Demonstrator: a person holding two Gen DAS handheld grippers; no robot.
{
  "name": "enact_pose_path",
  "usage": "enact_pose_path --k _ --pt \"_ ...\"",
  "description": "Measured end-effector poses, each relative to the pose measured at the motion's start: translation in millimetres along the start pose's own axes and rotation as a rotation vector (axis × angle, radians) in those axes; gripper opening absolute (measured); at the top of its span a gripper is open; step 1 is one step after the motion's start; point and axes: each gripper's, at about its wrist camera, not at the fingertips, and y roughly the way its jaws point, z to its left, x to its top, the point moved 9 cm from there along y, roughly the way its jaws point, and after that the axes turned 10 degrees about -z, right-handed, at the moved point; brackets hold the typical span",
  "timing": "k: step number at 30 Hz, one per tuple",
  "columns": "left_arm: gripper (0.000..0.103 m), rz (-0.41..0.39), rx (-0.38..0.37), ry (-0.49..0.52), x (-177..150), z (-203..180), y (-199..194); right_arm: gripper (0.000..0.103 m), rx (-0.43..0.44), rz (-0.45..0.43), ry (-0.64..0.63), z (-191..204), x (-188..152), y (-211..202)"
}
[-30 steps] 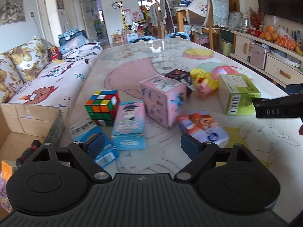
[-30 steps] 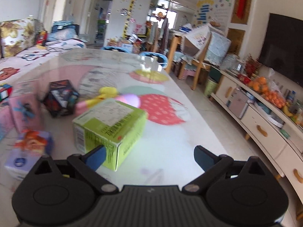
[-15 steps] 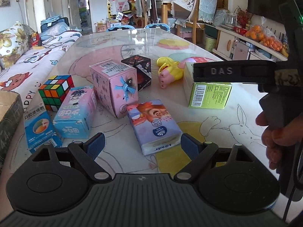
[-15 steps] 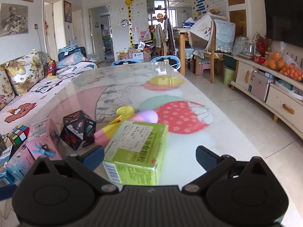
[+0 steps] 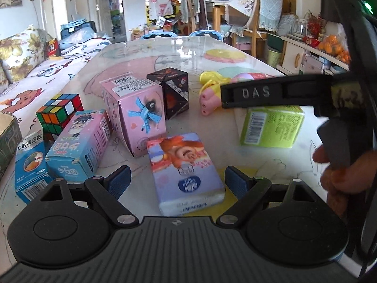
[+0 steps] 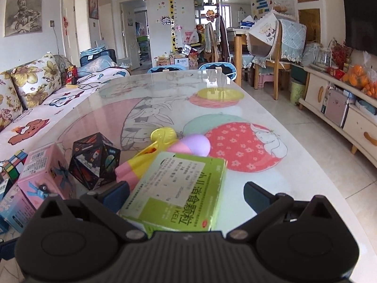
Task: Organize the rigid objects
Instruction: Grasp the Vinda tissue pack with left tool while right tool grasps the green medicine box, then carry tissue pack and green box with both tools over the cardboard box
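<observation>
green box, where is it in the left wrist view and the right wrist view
Left wrist view: green box at right of centre, on the table, under the right tool's black finger.
Right wrist view: green box at bottom centre, between the open fingers of the right tool.
Shared landmark: the black cube, to the box's left in both.

Background's pretty busy: floral-cushioned sofa [image 6: 30, 99] on the left, giraffe height chart [image 6: 173, 21] on the wall, oranges [image 6: 360, 82] on a cream sideboard [image 6: 341, 118].

Daylit living room: floral sofa [image 6: 28, 89], white walls [image 6: 21, 42], tiled floor [image 6: 306, 127].
</observation>
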Motion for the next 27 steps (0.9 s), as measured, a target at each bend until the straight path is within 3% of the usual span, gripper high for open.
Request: enact_pose_path --k 3,6,7,9,11,19,27 --pt "0.103 0.01 0.012 -0.03 2.9 9.4 5.8 0.1 0.008 -0.001 -0.007 1.6 -1.3 0.3" --pt "0.097 0.008 0.014 -0.045 4.2 12.6 6.8 0.091 0.036 0.006 0.005 4.1 -2.0 0.3" --pt "0.093 0.005 0.01 -0.043 4.5 12.9 5.4 0.084 0.035 0.013 0.001 5.1 -2.8 0.4" --pt "0.084 -0.001 0.003 -0.038 5.0 11.3 4.8 0.082 0.028 0.013 -0.013 5.3 -4.0 0.6" --pt "0.066 -0.004 -0.006 -0.034 5.3 13.0 3.1 0.08 0.031 0.013 -0.013 4.8 -3.8 -0.7" --pt "0.064 0.012 -0.008 -0.05 0.2 20.3 -8.0 0.069 0.043 -0.002 -0.033 0.2 -4.8 -11.1" --pt "0.063 0.034 0.004 -0.099 0.0 28.1 -10.9 0.069 0.079 -0.008 -0.067 12.1 -9.4 -21.6"
